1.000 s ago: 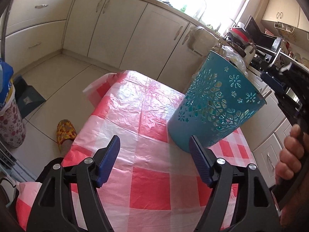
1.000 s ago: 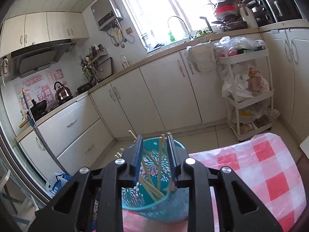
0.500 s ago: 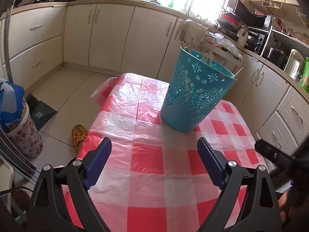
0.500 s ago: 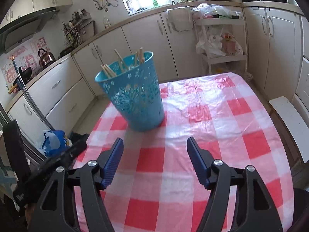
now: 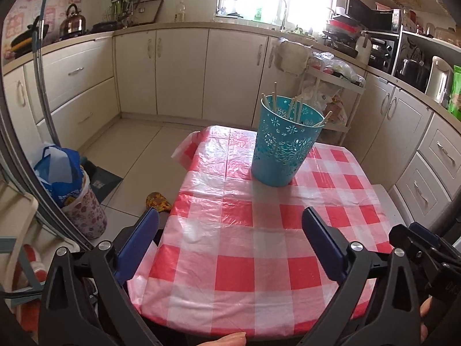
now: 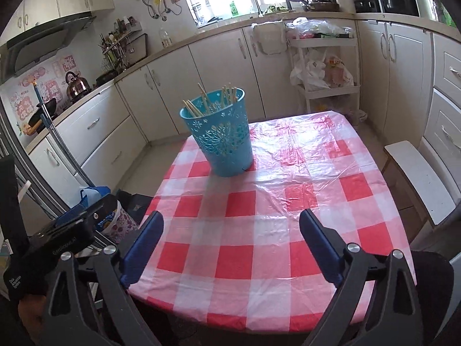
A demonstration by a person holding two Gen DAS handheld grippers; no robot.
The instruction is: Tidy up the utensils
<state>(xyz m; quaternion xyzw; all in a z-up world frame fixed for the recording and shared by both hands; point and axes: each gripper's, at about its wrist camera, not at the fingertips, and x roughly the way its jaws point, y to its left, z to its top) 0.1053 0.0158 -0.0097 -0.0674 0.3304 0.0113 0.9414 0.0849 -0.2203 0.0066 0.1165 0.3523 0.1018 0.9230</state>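
Both hand-held grippers, left point(image 5: 230, 242) and right point(image 6: 232, 240), spread apart, chopsticks point(image 6: 224, 98) in teal basket point(image 6: 222, 144)

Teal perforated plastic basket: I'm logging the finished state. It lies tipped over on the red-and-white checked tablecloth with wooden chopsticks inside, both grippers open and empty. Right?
Not quite: the teal perforated plastic basket stands upright, as the right wrist view shows. The rest holds.

A glossy, wrinkled plastic tablecloth point(image 5: 259, 230) in red and white checks, centre frame, catches window glare beneath a teal perforated plastic bin point(image 5: 283, 147) holding pale wooden chopsticks point(image 6: 201, 102); at upper left, a shiny metal kettle point(image 5: 72, 21).
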